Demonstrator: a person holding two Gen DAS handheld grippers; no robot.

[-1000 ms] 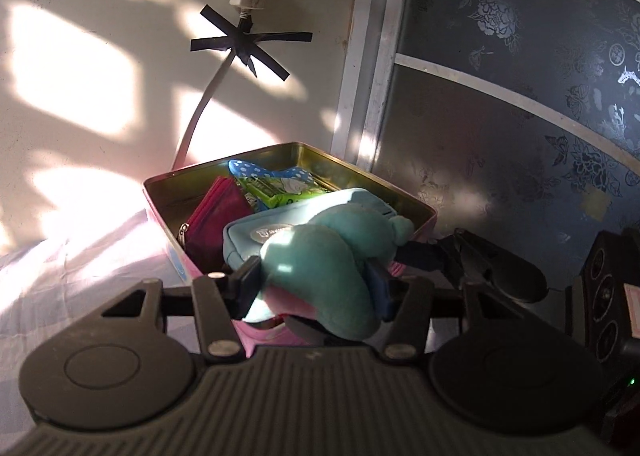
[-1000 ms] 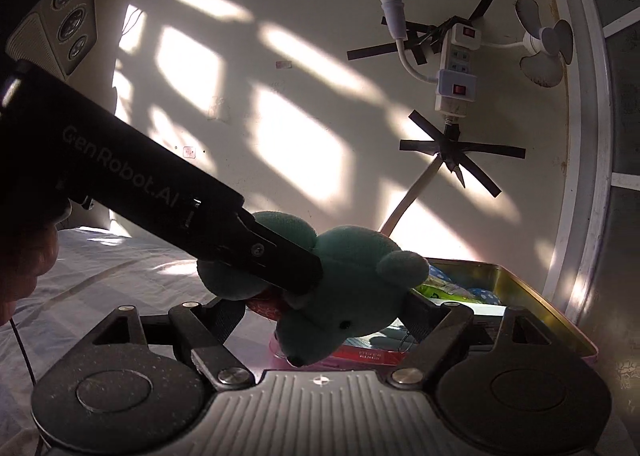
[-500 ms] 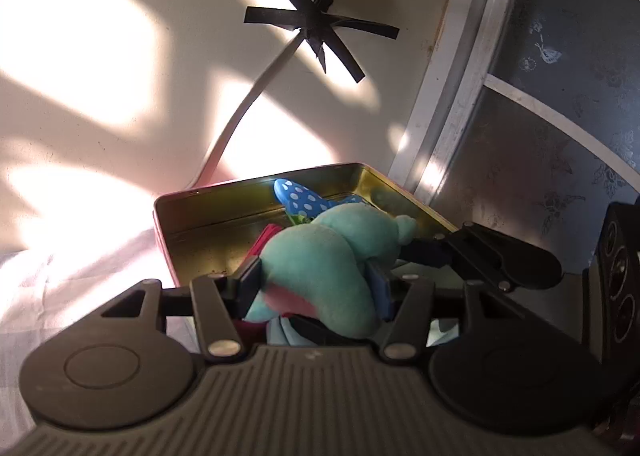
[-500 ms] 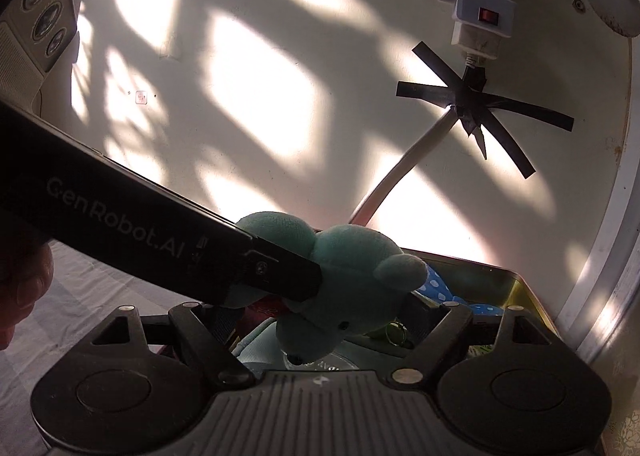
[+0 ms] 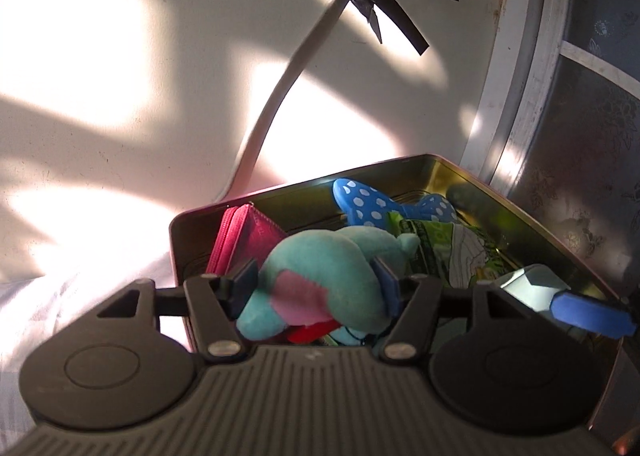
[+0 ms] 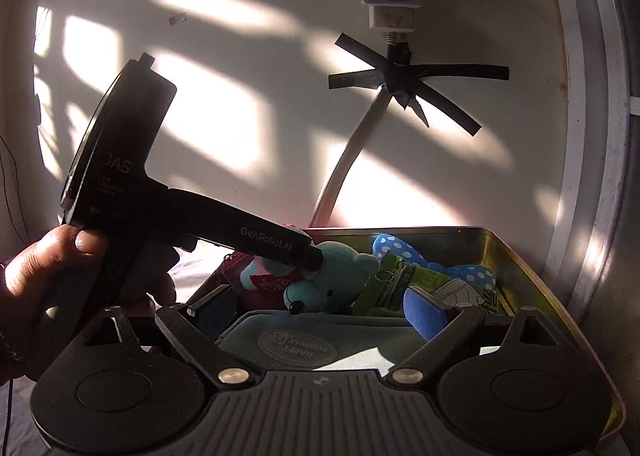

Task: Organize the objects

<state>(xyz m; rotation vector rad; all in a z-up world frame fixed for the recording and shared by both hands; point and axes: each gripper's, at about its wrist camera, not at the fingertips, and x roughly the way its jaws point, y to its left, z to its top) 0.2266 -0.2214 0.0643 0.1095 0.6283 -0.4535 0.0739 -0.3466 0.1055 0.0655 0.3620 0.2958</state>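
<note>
Over the tin box (image 5: 532,224) we lower the teal plush bear (image 5: 320,276), which lies between the opening jaws of our left gripper (image 5: 316,288); the pads look close against its flanks, though whether they still press we cannot tell. The bear sits inside the tin, above the pale zip pouch (image 6: 320,340) and beside the red wallet (image 5: 244,240), the blue polka-dot toy (image 5: 368,204) and the green packet (image 5: 436,240). Our right gripper (image 6: 316,312), its jaws opening too and holding nothing, hovers at the tin's near rim over the pouch. We judge the sorting nearly finished: most items already lie in the tin, and only the bear's release remains. A second ago the bear hung above the tin's near edge; now it has sunk among the contents.
</note>
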